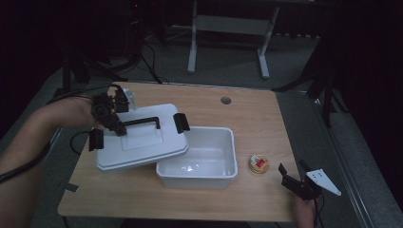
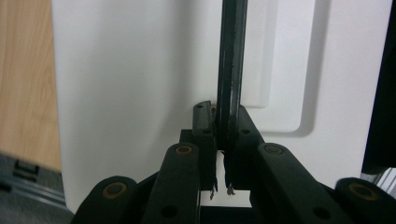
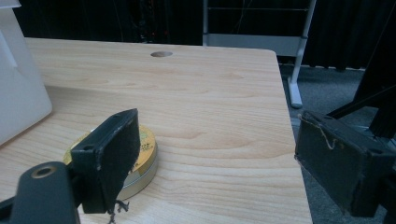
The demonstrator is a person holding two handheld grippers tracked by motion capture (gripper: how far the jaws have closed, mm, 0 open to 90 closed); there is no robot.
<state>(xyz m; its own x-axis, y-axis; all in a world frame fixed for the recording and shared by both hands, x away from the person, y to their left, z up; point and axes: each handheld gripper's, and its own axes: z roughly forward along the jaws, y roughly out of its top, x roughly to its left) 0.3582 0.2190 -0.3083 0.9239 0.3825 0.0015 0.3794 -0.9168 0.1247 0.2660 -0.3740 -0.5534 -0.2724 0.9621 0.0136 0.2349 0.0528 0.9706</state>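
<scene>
L gripper [image 1: 119,127] fingers clamping lid handle [image 1: 141,121], lid [image 1: 142,142] tilting over bin [image 1: 199,159]; R gripper [image 1: 295,176] fingers gaping (near tin [image 1: 259,164]).

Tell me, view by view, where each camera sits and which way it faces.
High view: above the person's side, facing forward and down on the table; both forearms show.
Left gripper view: rides the left claw, facing the lid; jaws clamp its handle.
Right gripper view: rides the open right claw, facing across the table.
High and right views share the tin.
</scene>
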